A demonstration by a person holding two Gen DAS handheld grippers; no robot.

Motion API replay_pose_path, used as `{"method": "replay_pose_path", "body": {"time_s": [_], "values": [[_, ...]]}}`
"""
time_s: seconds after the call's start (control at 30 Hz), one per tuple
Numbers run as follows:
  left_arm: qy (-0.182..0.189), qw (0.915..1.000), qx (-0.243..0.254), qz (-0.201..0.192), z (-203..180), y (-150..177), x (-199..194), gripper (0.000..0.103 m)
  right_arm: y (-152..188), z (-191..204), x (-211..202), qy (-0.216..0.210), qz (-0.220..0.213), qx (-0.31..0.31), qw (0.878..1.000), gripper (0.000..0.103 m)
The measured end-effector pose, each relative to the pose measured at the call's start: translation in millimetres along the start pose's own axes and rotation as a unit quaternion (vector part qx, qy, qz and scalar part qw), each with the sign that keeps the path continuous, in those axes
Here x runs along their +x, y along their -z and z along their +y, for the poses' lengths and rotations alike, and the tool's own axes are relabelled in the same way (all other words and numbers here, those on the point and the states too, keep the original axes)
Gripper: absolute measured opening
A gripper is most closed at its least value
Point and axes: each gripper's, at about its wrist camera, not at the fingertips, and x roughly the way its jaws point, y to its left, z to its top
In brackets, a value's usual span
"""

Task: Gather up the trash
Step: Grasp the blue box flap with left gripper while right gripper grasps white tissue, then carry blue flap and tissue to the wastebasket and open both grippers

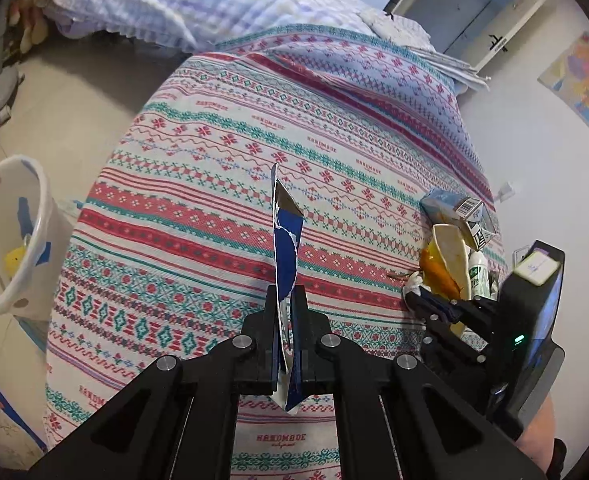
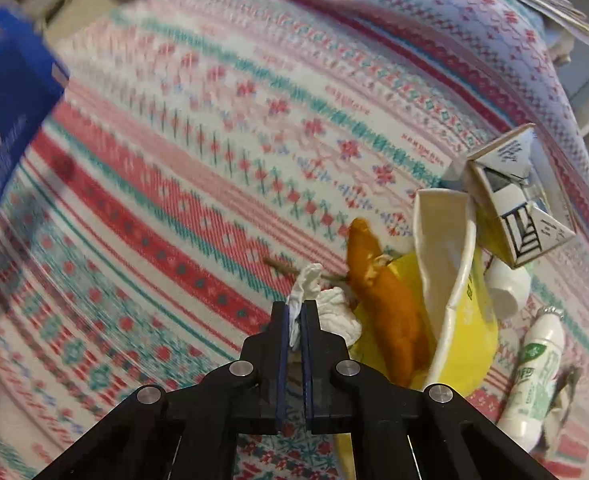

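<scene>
While left gripper (image 1: 285,300) clamps blue wrapper (image 1: 286,240), right gripper (image 2: 295,312) pinches tissue (image 2: 330,312).

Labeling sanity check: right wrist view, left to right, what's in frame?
Blue wrapper → white tissue pinched in the right gripper → orange peel → crushed paper cup → milk carton → white-green bottle.

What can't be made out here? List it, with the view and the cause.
- Bin contents, left wrist view: its wall hides all but a yellow scrap.
- Blue wrapper print, left wrist view: seen edge-on in the left gripper.
- Blue box, right wrist view: blurred and cut by the left edge.
- Tissue grip, right wrist view: the right gripper covers its pinched part.
- Cup inside, right wrist view: crushed, with peel in front.
</scene>
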Motion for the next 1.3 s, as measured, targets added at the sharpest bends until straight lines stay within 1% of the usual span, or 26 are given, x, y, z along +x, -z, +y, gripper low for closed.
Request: {"method": "replay_pose_path", "body": {"time_s": [0.07, 0.13, 0.2, 0.27, 0.4, 0.47, 0.57, 0.63, 0.73, 0.87, 1.0, 1.1, 1.2, 1.27, 1.3], "values": [[0.004, 1.0000, -0.003, -0.002, 4, 0, -4, 0.005, -1, -10, -14, -0.020, -0.024, 0.027, 0.999, 0.003], [0.007, 0.9999, -0.006, -0.004, 7, -1, -8, 0.005, -2, -15, -25, -0.030, -0.043, 0.041, 0.998, 0.003], [0.010, 0.9999, -0.008, -0.007, 10, -1, -12, 0.005, 0, -23, -39, -0.058, -0.062, 0.065, 0.994, 0.003], [0.013, 0.9998, -0.010, -0.010, 14, -1, -15, 0.005, 1, -27, -50, -0.075, -0.075, 0.083, 0.991, 0.003], [0.017, 0.9997, -0.013, -0.013, 20, -1, -21, 0.005, 0, -30, -58, -0.103, -0.085, 0.113, 0.985, 0.003], [0.020, 0.9996, -0.015, -0.014, 24, 0, -23, 0.005, 2, -31, -58, -0.125, -0.092, 0.122, 0.980, 0.003], [0.022, 0.9995, -0.016, -0.018, 28, 0, -27, 0.005, -1, -30, -58, -0.174, -0.103, 0.137, 0.970, 0.003], [0.022, 0.9994, -0.018, -0.020, 32, -1, -30, 0.005, -3, -24, -59, -0.198, -0.107, 0.142, 0.964, 0.003], [0.022, 0.9992, -0.023, -0.022, 42, -1, -33, 0.005, -7, -10, -61, -0.215, -0.109, 0.137, 0.961, 0.003], [0.019, 0.9989, -0.038, -0.023, 58, -3, -33, 0.005, -13, 11, -57, -0.228, -0.103, 0.124, 0.960, 0.004], [0.019, 0.9976, -0.061, -0.026, 82, -7, -38, 0.005, -19, 30, -54, -0.251, -0.099, 0.122, 0.955, 0.004], [0.018, 0.9948, -0.093, -0.038, 112, -15, -50, 0.005, -26, 46, -54, -0.264, -0.100, 0.117, 0.952, 0.004], [-0.011, 0.9892, -0.134, -0.059, 154, -22, -68, 0.005, -31, 62, -52, -0.272, -0.099, 0.109, 0.951, 0.004], [-0.026, 0.9831, -0.168, -0.069, 184, -24, -78, 0.005, -37, 74, -49, -0.280, -0.097, 0.108, 0.949, 0.004], [-0.029, 0.9785, -0.191, -0.073, 202, -25, -83, 0.005, -39, 79, -48, -0.282, -0.097, 0.106, 0.949, 0.004]]}}
